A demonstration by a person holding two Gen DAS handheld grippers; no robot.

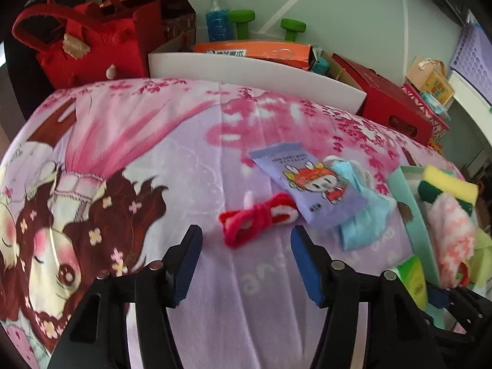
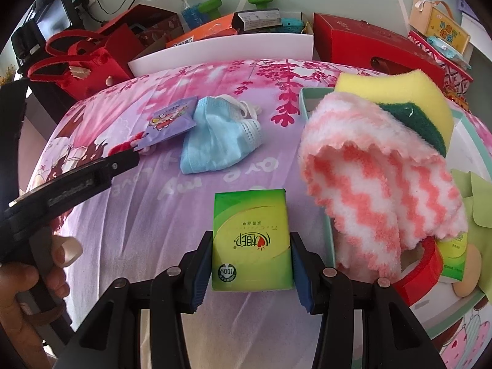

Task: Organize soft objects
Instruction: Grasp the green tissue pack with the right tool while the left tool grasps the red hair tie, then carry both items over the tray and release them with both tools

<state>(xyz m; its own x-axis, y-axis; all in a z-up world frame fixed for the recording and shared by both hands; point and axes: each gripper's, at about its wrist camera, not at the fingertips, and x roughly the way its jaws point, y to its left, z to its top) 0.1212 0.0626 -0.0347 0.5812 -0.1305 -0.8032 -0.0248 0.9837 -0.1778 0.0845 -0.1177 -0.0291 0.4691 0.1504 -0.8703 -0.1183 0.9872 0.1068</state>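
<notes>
- right gripper (image 2: pixel 251 258) pinches green tissue pack (image 2: pixel 251 243) between its blue pads (image 2: pixel 200 272), one pad on each long side, pack upright in the jaws, printed face to camera
- pack sits over purple bedsheet (image 2: pixel 138 230), just left of teal box (image 2: pixel 330 230); whether it rests on the sheet or is lifted, can't tell
- teal box holds pink-white fuzzy cloth (image 2: pixel 378 184) draped over its near wall, yellow-green sponge (image 2: pixel 399 92) behind it, red roll (image 2: pixel 421 270) and another green pack (image 2: pixel 452 255) under the cloth
- left gripper (image 1: pixel 246 240) jaws spread apart, nothing between the pads, no earlier look to compare
- red fuzzy bow (image 1: pixel 258 218) lies on the sheet just ahead of the left fingertips, in line with the gap, not touching either pad (image 1: pixel 299 255)
- purple wipes packet (image 1: pixel 307 184) just beyond the bow, its near corner overlapping the bow's right end
- blue face mask (image 1: pixel 363 212) right of the packet, partly under it
- in right wrist view the left gripper reaches in from the left edge, a hand (image 2: pixel 27 276) on its grip, tip near the bow and packet
- behind the bed: red felt bag (image 1: pixel 92 40), white tray (image 1: pixel 246 67), red carton (image 1: pixel 390 98)
</notes>
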